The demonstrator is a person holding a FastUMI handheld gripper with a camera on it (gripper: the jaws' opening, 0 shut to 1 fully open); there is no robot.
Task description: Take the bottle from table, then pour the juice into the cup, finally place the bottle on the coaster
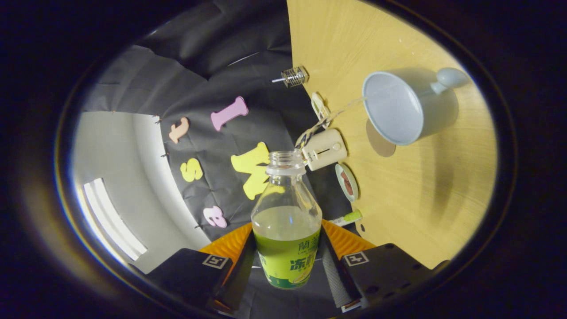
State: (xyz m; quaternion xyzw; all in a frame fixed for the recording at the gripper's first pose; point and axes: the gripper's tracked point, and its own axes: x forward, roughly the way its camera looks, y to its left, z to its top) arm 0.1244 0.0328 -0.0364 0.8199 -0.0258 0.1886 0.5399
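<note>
Gripper (288,266) fingers clamp the bottle (287,221) from both sides, one finger (241,266) pressing on its left flank and the other on its right, at the level of the green label. Held this way, the bottle is uncapped, its open mouth pointing away from the fingers, and it is partly filled with pale juice whose surface sits just above the label. The whole scene appears rolled over, so the wooden table (421,199) stands like a wall to the right of the bottle.

Just beyond the bottle's mouth, a thin stream of juice (332,116) runs across toward the cup (401,106) and reaches its rim. That cup is pale blue-grey with a rounded handle on its far side, and its open mouth faces the gripper. A round coaster (380,141) lies on the table just beside the cup's base, partly covered by it. Along the table's edge near the bottle's neck sit a small cream-coloured appliance (327,148), a small dish (347,181) and a green-capped marker (347,218); a small wire cage object (294,76) stands farther along that edge.
</note>
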